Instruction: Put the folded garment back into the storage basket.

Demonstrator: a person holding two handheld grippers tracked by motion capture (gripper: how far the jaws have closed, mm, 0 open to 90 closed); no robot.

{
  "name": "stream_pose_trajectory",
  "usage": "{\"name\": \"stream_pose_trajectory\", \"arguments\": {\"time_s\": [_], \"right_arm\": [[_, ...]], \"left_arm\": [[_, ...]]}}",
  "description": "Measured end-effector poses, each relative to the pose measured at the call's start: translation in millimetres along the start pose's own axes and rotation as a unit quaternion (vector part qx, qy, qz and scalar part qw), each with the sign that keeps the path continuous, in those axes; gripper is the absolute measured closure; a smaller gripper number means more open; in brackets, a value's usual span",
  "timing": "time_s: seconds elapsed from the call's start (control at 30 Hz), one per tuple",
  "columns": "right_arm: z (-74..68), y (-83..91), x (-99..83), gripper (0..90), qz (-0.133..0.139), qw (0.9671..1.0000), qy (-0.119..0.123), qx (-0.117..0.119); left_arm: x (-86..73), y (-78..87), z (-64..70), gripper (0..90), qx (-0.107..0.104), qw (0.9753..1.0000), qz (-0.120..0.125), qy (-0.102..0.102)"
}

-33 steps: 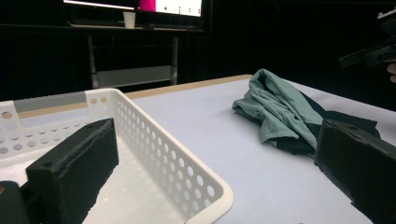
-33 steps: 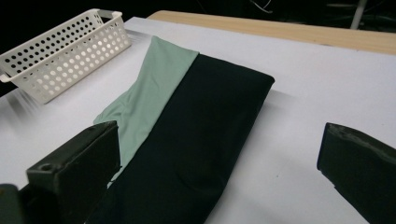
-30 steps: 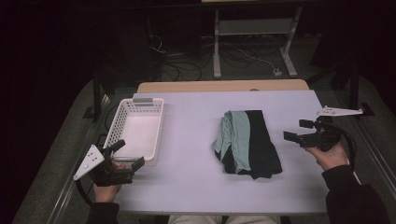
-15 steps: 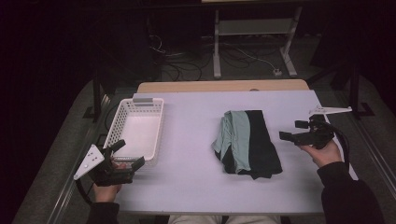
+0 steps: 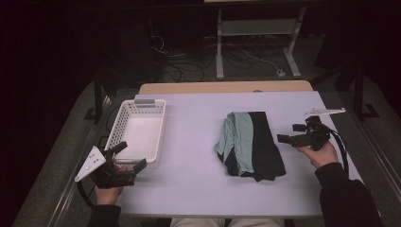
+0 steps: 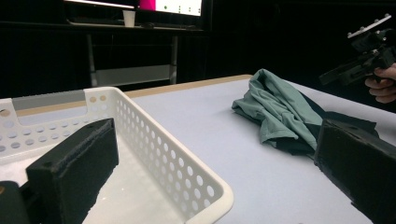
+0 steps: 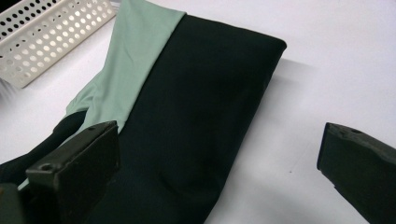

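Nearest the person, the left gripper (image 5: 126,161) rests with its jaws spread wide and empty at the near corner of the white perforated plastic basket (image 5: 124,125), probably parked until something needs dropping in. To the right of the basket, well apart from it, lies the folded pile of dark and pale-green cloth (image 5: 249,146) on the white table (image 5: 194,127). Just beyond the pile's right edge, the right gripper (image 5: 289,134) hovers with jaws wide, aimed at the dark fold, likely to pinch it.
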State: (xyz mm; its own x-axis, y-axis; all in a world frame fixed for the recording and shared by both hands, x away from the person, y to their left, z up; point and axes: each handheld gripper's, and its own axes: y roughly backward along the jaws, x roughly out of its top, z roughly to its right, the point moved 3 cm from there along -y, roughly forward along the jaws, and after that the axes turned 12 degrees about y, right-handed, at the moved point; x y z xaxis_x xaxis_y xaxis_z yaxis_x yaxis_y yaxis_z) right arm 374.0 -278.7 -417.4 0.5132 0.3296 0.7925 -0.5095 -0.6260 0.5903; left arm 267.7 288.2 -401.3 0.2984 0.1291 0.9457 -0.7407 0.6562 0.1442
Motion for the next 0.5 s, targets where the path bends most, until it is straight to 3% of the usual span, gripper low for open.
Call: {"name": "stream_pose_trajectory", "arguments": {"time_s": [0.5], "right_arm": [[-2.9,-20.9,-8.5,0.0,-0.034,0.9991,-0.010,0.021]], "left_arm": [[-0.4,-1.3,0.5,0.0,-0.001,1.0000,-0.002,-0.002]]}}
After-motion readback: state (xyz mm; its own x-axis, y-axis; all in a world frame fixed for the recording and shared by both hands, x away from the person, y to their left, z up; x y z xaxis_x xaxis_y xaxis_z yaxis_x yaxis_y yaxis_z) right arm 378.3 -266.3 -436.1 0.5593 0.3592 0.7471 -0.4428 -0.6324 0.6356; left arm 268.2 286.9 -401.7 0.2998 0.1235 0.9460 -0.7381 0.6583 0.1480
